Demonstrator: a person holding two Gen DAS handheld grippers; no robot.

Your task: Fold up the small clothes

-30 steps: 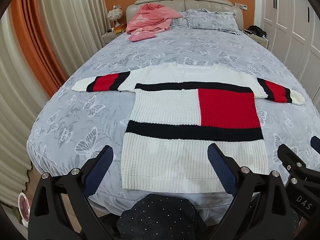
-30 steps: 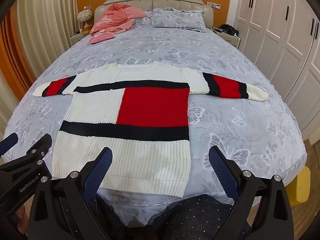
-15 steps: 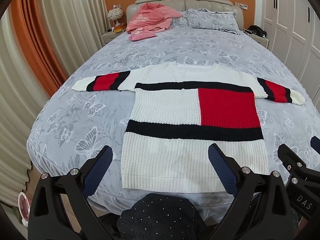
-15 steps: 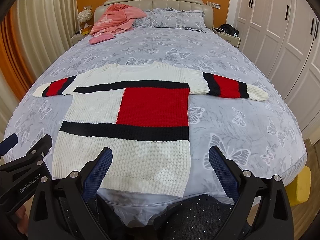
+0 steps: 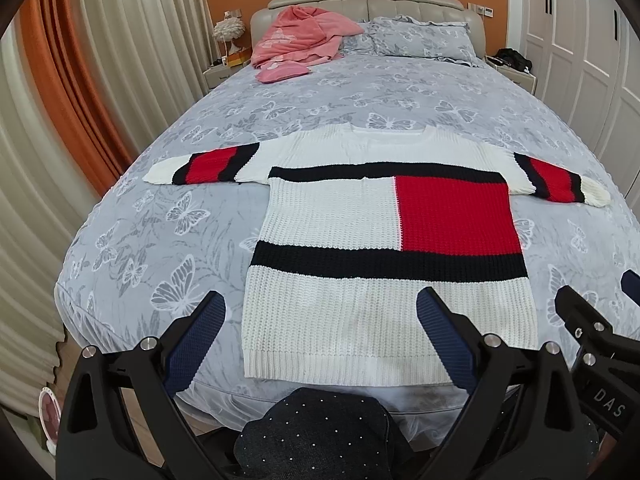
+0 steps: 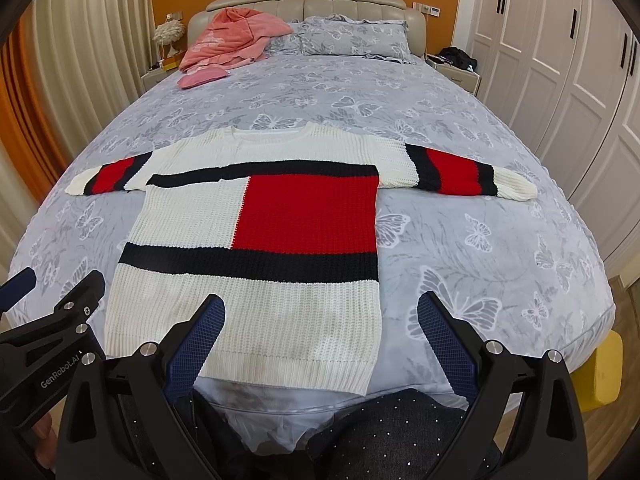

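Observation:
A white knit sweater (image 5: 340, 216) with black stripes and a red block lies flat on the bed, sleeves spread out to both sides, hem toward me. It also shows in the right wrist view (image 6: 192, 212). My left gripper (image 5: 320, 312) is open and empty, held above the hem at the foot of the bed. My right gripper (image 6: 320, 312) is open and empty, above the hem's right part. Each gripper shows at the edge of the other's view.
The bed (image 5: 160, 200) has a grey butterfly-print cover. Pink clothes (image 5: 300, 44) and pillows (image 5: 424, 40) lie at the headboard. Curtains hang left, white wardrobe doors (image 6: 560, 80) stand right. A yellow object (image 6: 604, 372) sits by the bed's right corner.

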